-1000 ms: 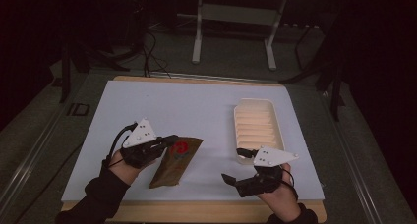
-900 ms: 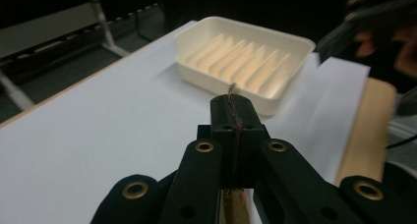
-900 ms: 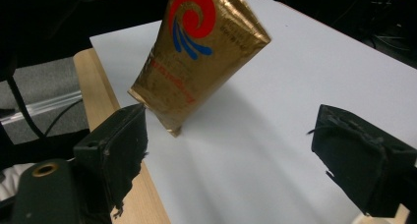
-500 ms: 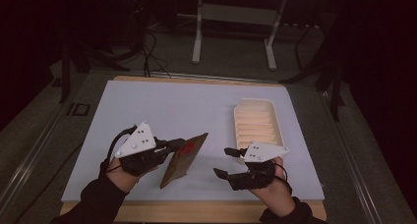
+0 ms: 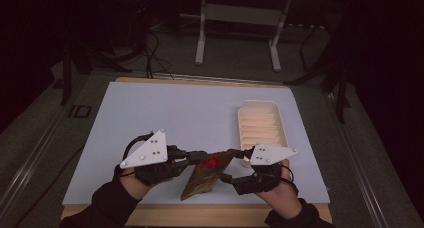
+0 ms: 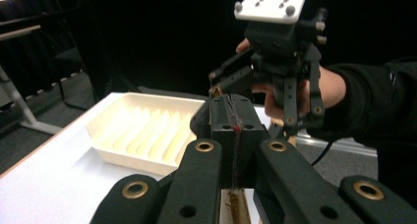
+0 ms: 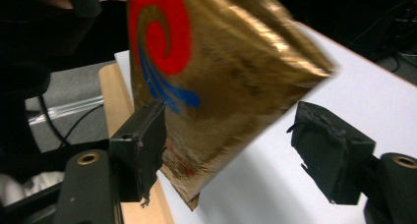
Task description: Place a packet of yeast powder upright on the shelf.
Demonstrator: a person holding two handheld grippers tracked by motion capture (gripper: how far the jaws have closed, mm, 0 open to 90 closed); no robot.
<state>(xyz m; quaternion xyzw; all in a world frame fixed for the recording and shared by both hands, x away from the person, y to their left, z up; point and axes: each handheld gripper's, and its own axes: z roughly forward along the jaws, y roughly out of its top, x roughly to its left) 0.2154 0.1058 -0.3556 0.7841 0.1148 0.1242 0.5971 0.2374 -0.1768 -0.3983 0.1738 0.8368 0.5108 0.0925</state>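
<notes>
The gold pouch looks light, crinkly and slick (left tool pinches its edge, right tool gapes around its corner), so grip a flat seam.

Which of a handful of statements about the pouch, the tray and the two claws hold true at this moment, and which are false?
1. The left claw is shut on the gold pouch. True.
2. The right claw is shut on the pouch. False: its jaws stand open, one on each side of the pouch's edge.
3. The pouch lies flat inside the cream tray. False: it is held up off the white table, beside the tray.
4. The pouch bears a red swirl with blue strokes. True.
5. The tray has a ribbed floor and nothing in it. True.
</notes>
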